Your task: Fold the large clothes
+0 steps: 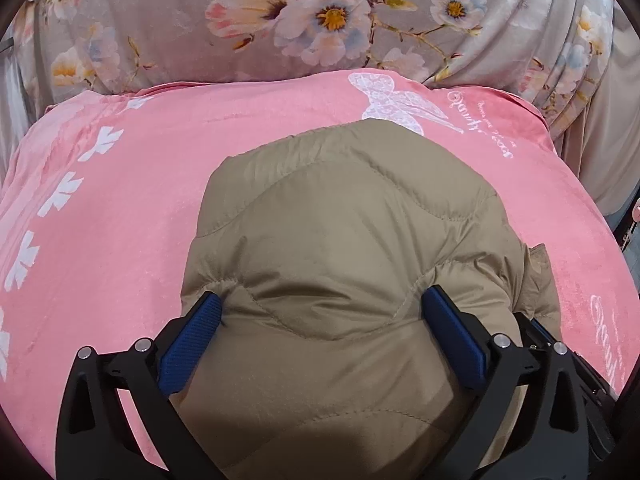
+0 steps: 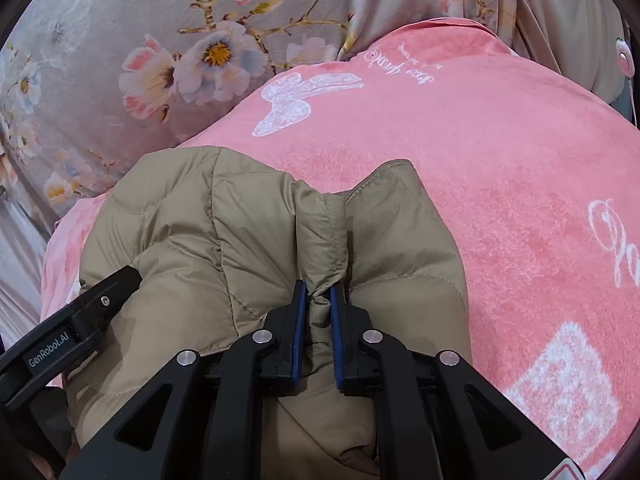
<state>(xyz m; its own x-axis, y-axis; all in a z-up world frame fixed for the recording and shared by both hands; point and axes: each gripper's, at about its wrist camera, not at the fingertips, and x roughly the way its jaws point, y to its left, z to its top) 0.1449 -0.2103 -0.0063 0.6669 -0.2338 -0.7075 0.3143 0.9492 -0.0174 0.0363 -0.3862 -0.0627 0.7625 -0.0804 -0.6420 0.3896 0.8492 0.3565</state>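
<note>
A tan quilted puffer jacket (image 1: 344, 232) lies bundled on a pink blanket (image 1: 120, 208). My left gripper (image 1: 322, 312) is open, its blue-padded fingers (image 1: 452, 328) spread wide on either side of a puffy part of the jacket and pressing against it. In the right wrist view the same jacket (image 2: 192, 224) fills the lower left. My right gripper (image 2: 318, 300) is shut on a pinched fold of the jacket's fabric. The left gripper's black body (image 2: 72, 324) shows at the left edge of the right wrist view, resting on the jacket.
The pink blanket (image 2: 500, 168) with white butterfly and script prints covers the surface. A grey floral quilt (image 1: 280, 20) is piled behind it, and shows in the right wrist view (image 2: 140, 40). Beige fabric (image 1: 608, 136) lies at the far right edge.
</note>
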